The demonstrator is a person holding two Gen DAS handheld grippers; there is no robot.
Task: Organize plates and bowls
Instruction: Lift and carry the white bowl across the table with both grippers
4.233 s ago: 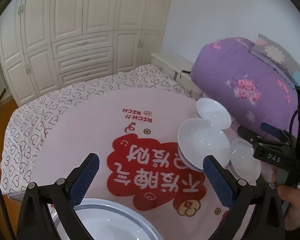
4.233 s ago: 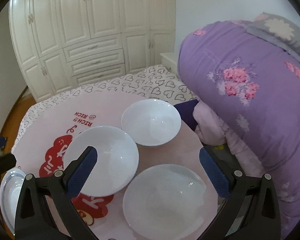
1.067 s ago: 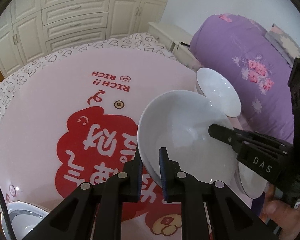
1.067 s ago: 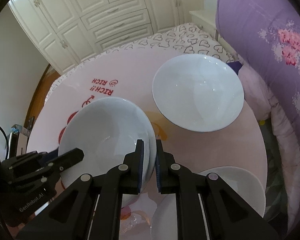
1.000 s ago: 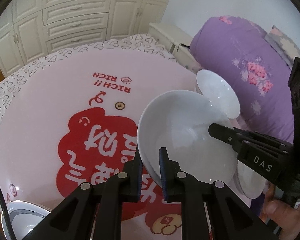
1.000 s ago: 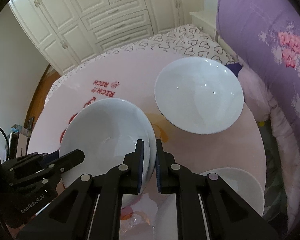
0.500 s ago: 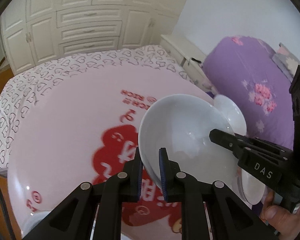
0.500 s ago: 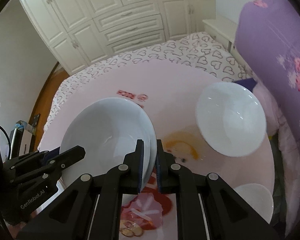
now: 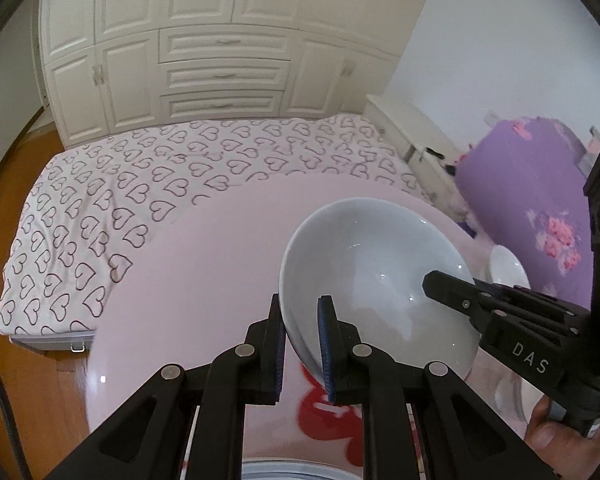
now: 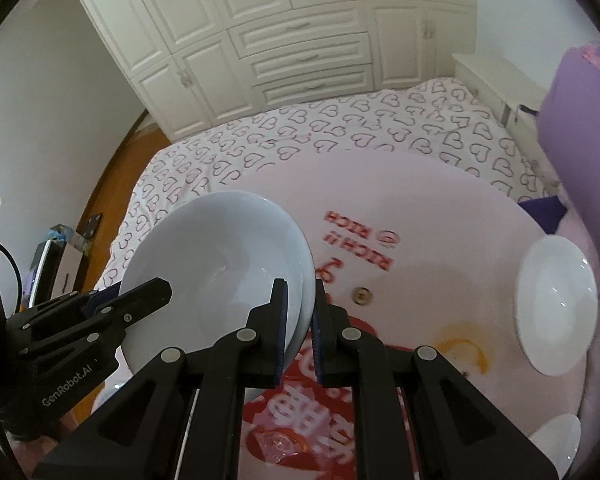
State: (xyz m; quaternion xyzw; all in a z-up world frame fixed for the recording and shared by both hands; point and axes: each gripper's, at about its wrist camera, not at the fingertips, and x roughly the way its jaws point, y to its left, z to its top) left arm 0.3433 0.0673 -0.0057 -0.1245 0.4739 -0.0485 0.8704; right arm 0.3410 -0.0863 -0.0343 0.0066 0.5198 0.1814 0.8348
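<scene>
The plate (image 9: 296, 472) below the left claw (image 9: 302, 344) is cut off by the bottom edge of the left wrist view. The red print (image 9: 332, 420) on the surface (image 9: 204, 280) there is smeared by blur. Beside the white bowl (image 10: 220, 272), the lowest dish (image 10: 556, 444) runs past the right wrist view's edge.

cream panelled wardrobes (image 9: 224, 44) fill the far wall, a heart-print bed (image 9: 140, 184) lies before them, wooden floor (image 10: 112, 168) beside, and perhaps a white nightstand (image 9: 404, 124).
</scene>
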